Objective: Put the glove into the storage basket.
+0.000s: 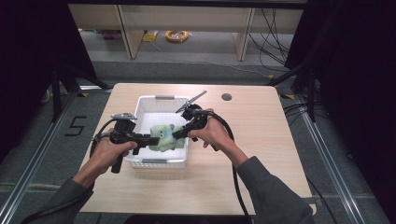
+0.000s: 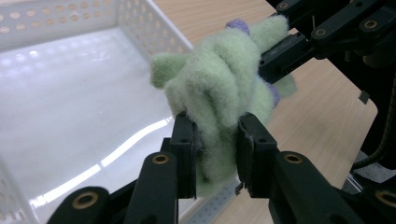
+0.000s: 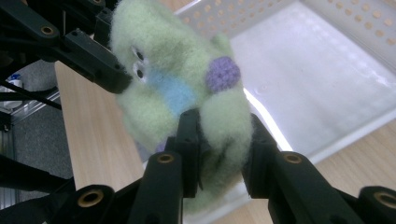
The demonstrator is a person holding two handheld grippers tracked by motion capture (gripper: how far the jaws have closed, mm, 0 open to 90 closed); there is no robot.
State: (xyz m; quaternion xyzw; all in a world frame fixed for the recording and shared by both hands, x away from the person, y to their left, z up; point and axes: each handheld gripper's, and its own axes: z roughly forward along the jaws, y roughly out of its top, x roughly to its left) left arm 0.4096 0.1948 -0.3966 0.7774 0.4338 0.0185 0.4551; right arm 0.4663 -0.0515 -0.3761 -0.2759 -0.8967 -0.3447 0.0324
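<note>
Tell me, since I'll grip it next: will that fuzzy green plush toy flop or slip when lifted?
Probably floppy: the green plush toy bunches and folds between the left gripper and the right gripper. Its fuzzy pile likely resists slipping. It looks light, since both hold it over the white basket by pinches of fabric alone.

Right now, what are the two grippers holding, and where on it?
Both hold the green plush toy over the white basket: the left gripper pinches one fuzzy end, the right gripper the opposite end, near its purple patch.

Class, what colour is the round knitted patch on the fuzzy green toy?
Purple; the patch on the toy shows best in the right gripper view.
</note>
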